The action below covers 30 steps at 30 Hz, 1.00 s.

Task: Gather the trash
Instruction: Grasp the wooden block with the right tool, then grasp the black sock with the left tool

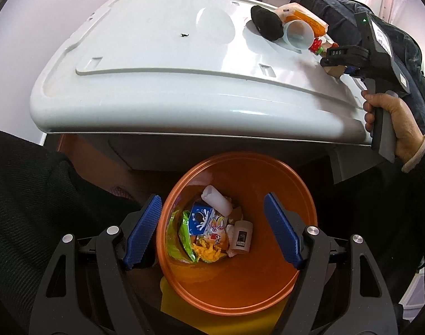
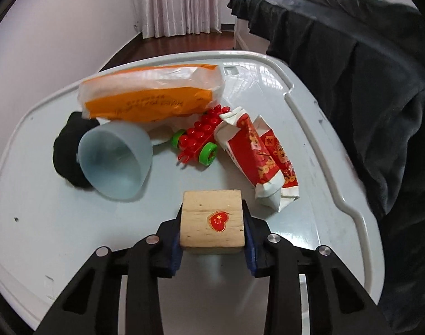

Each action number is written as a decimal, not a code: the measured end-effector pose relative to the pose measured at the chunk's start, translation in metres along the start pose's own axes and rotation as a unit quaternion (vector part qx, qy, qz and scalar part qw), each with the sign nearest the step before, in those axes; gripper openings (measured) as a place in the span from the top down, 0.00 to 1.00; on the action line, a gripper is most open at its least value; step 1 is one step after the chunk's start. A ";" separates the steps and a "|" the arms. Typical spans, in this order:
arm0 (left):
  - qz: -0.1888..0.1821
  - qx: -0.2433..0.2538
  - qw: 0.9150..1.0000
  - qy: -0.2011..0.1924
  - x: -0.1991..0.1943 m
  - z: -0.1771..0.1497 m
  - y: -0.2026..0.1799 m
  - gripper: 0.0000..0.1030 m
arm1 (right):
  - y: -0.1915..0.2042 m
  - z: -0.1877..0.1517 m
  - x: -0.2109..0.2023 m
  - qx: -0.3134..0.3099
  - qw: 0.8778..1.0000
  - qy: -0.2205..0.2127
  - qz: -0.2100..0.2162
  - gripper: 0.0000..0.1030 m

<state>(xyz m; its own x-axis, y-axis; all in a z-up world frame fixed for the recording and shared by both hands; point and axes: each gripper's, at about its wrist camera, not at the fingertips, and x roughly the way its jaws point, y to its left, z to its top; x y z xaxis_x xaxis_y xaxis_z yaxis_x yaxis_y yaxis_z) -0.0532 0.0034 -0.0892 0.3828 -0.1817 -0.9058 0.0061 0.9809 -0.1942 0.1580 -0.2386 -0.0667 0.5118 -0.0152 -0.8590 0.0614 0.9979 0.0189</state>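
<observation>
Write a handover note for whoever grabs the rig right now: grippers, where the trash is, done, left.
Right gripper: shut on the wooden block with the heart sticker, down at the white lid.
Left gripper: open, empty, hovering over the orange bin.
Done: the bin holds wrappers and a small bottle.
Left on the lid: orange bag, tipped clear cup, black object behind the cup, red toy car, red and white packets.
Judge which of those are trash; the toy car and block may not be.
</observation>
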 end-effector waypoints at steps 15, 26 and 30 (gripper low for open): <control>-0.030 0.099 0.993 -0.051 0.016 0.097 -0.064 0.28 | -0.064 -0.036 -0.085 0.063 0.991 -0.060 0.097 0.66; -0.042 -0.027 0.996 -0.068 0.074 0.240 -0.081 0.28 | -0.093 -0.044 -0.086 0.110 0.983 -0.063 0.132 0.66; -0.054 -0.073 0.995 -0.051 0.095 0.269 -0.080 0.28 | -0.088 -0.044 -0.084 0.102 0.983 -0.055 0.143 0.66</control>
<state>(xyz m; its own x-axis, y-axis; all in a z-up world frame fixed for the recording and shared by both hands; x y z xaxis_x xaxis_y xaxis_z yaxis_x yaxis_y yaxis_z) 0.2312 -0.0734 -0.0587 0.4783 -0.2696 -0.8358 -0.0786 0.9347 -0.3466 0.0721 -0.3220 -0.0188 0.6221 0.2470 -0.7429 0.0660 0.9290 0.3641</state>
